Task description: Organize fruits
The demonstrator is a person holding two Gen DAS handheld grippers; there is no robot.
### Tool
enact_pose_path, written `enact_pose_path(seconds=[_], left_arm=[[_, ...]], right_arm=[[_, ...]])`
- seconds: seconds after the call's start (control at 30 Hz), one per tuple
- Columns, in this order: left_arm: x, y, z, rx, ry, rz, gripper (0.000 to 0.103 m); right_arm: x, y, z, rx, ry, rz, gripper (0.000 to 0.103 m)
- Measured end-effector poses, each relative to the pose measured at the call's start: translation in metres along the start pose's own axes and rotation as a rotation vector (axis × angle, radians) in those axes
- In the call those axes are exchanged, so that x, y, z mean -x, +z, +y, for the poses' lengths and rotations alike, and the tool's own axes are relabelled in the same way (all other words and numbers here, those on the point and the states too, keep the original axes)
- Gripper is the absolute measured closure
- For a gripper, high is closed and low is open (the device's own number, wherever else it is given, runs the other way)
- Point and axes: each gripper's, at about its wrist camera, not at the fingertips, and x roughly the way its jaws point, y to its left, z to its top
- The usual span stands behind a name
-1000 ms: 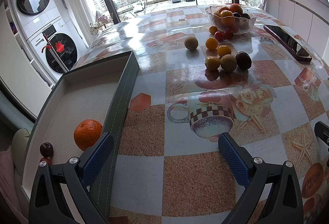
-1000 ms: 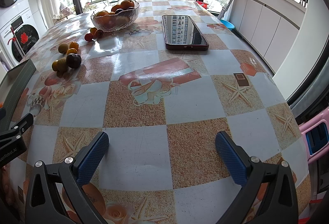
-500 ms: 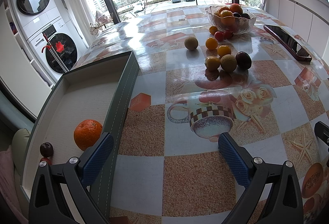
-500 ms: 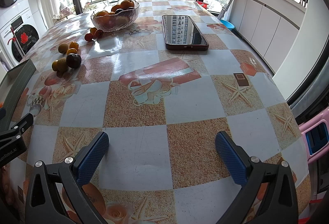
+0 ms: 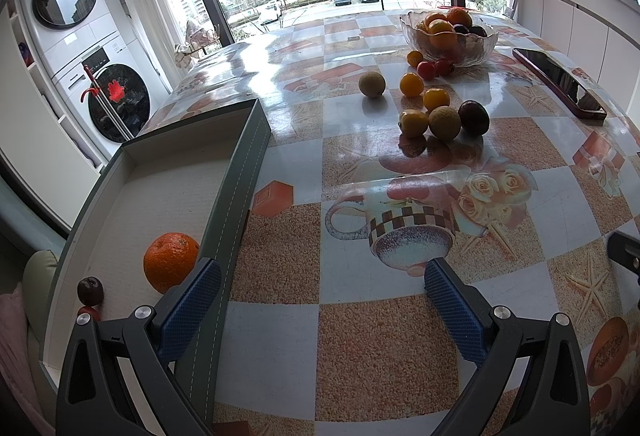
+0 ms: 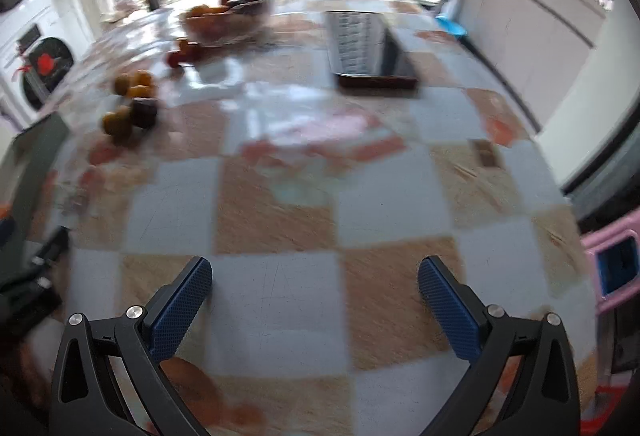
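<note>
A grey tray (image 5: 236, 179) lies at the table's left edge, holding an orange (image 5: 170, 262) and a small dark plum (image 5: 90, 290). Loose fruit sits mid-table: a dark plum (image 5: 473, 117), a brownish fruit (image 5: 445, 122), a yellow fruit (image 5: 413, 123), a lone brownish fruit (image 5: 372, 84) and cherry tomatoes (image 5: 434, 67). Behind them stands a glass bowl (image 5: 450, 35) of fruit. My left gripper (image 5: 322, 290) is open, low over the near table, empty. My right gripper (image 6: 315, 290) is open and empty; its view is blurred, with the fruit group (image 6: 130, 113) far left.
A phone in a red case (image 5: 560, 81) lies flat to the right of the bowl, in the right wrist view as the phone (image 6: 368, 49). Stacked washing machines (image 5: 80, 47) stand beyond the table's left edge. White cabinets (image 6: 532, 35) run along the right. A pink object (image 6: 612, 268) sits by the table's right edge.
The right wrist view has shifted and gone blurred: the right gripper is moving, rising or tipping forward over the table. The left gripper and all the fruit have stayed put.
</note>
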Motion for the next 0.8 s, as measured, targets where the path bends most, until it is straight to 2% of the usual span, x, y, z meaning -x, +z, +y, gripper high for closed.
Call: enact_pose_path(seconds=[0.07,0.37,0.43,0.47,0.57,0.63,0.77,0.8], left_arm=[[0.000,0.000,0.000,0.000,0.000,0.000,0.001],[0.000,0.000,0.000,0.000,0.000,0.000,0.001],[0.000,0.000,0.000,0.000,0.000,0.000,0.001],[0.000,0.000,0.000,0.000,0.000,0.000,0.001],[0.000,0.000,0.001,0.000,0.000,0.000,0.001],[0.001,0.000,0.001,0.000,0.000,0.000,0.001],[0.001,0.000,0.001,0.000,-0.006,0.003,0.001],[0.001,0.001,0.000,0.002,-0.031,0.016,0.001]], right_arm=[[-0.005,0.010,0.015,0.039,0.046,0.012,0.000],[-0.039,0.064,0.089,0.219,0.103,-0.038,0.006],[-0.042,0.071,0.101,0.251,0.103,-0.057,0.019],[-0.043,0.073,0.104,0.262,0.106,-0.063,0.022],[-0.042,0.079,0.111,0.282,0.131,-0.080,0.046],[-0.039,0.080,0.111,0.281,0.160,-0.082,0.075],[-0.033,0.076,0.090,0.228,0.203,-0.066,0.075],[-0.031,0.073,0.083,0.214,0.209,-0.063,0.075]])
